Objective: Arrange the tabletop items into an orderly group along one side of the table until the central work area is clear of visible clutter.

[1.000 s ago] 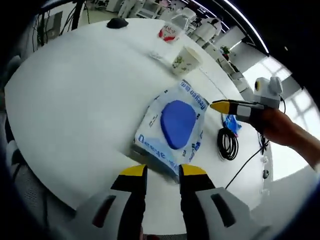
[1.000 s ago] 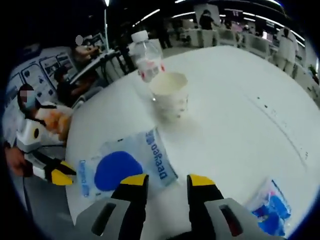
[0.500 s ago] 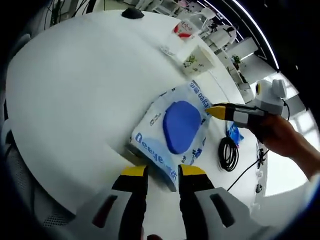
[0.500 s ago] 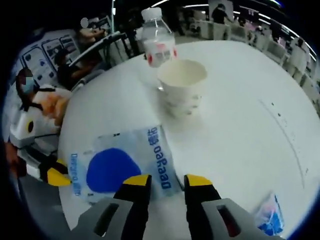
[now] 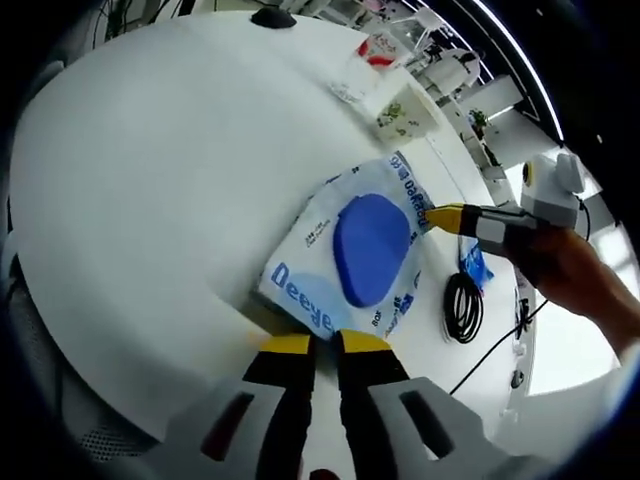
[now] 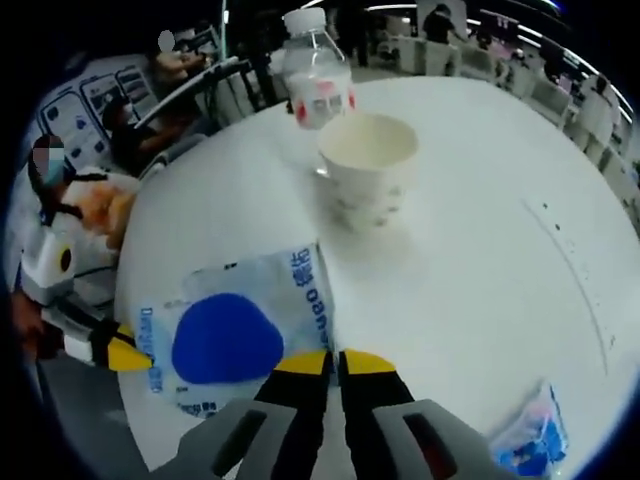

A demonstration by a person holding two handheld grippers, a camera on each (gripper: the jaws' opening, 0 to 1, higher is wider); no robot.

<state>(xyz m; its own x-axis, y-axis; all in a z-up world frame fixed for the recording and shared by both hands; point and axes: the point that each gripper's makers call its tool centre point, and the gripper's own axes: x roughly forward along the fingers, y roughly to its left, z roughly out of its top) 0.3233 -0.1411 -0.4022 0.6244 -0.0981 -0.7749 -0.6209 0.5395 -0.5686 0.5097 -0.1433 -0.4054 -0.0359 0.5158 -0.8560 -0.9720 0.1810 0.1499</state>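
Left gripper (image 5: 325,344) pinched nearly closed on the near edge of the soft white-and-blue wet-wipes pack with the big blue oval lid (image 5: 361,251), lying flat on the round white counter (image 5: 150,170). Further along in the left gripper view: white paper cup with a green print (image 5: 405,113) and clear plastic bottle with a red label (image 5: 376,52) near the far edge, coiled black cable (image 5: 462,309) and small blue packet (image 5: 474,268) just past the pack. Right gripper (image 6: 333,361) also down to a narrow slit, clamped on the opposite edge of the same pack. Over in the right gripper view, cup just in front of the bottle, blue packet off at lower right.
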